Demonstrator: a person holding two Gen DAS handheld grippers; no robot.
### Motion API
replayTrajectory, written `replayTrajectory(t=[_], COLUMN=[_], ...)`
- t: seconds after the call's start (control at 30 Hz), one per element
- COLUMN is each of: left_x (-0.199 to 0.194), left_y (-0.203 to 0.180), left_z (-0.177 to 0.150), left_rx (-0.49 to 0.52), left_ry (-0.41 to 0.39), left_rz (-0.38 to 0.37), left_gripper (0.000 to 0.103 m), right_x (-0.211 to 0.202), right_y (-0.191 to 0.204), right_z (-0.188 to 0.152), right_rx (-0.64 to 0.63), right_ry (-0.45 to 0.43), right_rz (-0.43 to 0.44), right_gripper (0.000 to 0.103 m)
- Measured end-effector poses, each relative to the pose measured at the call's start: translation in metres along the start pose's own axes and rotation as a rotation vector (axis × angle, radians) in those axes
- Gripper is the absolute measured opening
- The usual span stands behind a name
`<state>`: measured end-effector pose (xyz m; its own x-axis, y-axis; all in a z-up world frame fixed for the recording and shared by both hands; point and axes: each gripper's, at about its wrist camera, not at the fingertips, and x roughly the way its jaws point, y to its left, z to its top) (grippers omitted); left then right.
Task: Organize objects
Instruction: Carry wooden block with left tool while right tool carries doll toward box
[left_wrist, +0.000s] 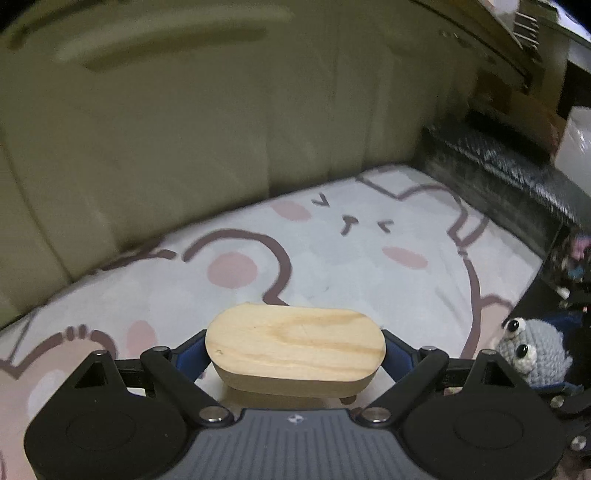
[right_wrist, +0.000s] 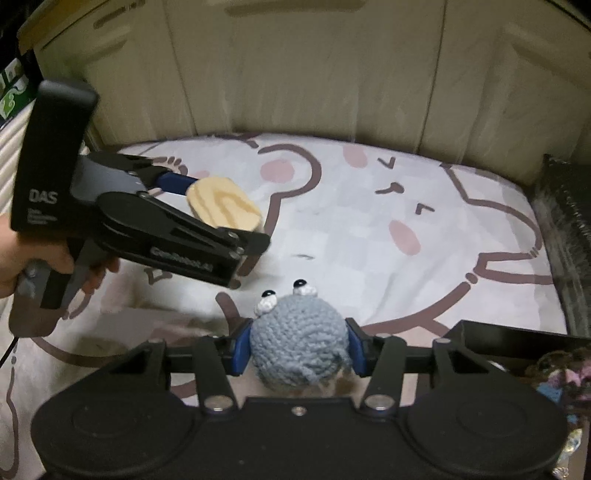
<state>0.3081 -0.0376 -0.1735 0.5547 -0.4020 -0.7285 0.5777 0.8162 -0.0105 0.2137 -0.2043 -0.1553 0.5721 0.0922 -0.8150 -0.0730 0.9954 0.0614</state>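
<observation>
- Fingers (left_wrist: 188, 356) of your left gripper (left_wrist: 295, 354): clamped on wooden block (left_wrist: 295, 347), held above the bed sheet (left_wrist: 332, 258).
- Fingers (right_wrist: 240, 350) of your right gripper (right_wrist: 298, 350): clamped on grey crochet toy (right_wrist: 299, 339), near the black box (right_wrist: 517, 341).

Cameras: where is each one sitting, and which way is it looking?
Left wrist: sits on the left gripper, looks along its fingers over the wood block it holds, across the bunny sheet to the headboard.
Right wrist: sits on the right gripper, looks over the yarn toy it holds; the person's left hand shows at left.
Both see the block, toy, sheet and headboard.
</observation>
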Motion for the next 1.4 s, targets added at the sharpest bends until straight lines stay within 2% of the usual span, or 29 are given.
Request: replayTrajectory(t=[0.3,0.5,0.87,1.13,1.4], left_x=[-0.051,-0.08,-0.129,-0.156,-0.182], left_y=[-0.008,-0.027,-0.063,-0.077,-0.088], left_z=[0.008,0.004,0.004,0.002,-0.003], left_rx=[-0.098,-0.096,-0.133,-0.177,-0.276], left_ry=[-0.031,-0.032,-0.069,-0.065,-0.063], left_rz=[0.082,0.125,0.149,0.2,0.227], left_gripper=[0.092,0.092,0.092,0.092,0.092], right_x=[-0.035,-0.06,-0.098,-0.122,-0.146], right_y=[-0.009,-0.012,-0.012,-0.015,-0.021], right_z=[0.009,0.009,0.009,0.001,-0.009], right_rx=[0.094,0.121,0.145,0.152,0.155], right_ry=[-0.067,-0.101,-0.151,-0.177,-0.189], right_rz=[-0.02,-0.03,-0.047,-0.05,-0.067], right_gripper=[0.052,0.052,0.052,0.052,0.052])
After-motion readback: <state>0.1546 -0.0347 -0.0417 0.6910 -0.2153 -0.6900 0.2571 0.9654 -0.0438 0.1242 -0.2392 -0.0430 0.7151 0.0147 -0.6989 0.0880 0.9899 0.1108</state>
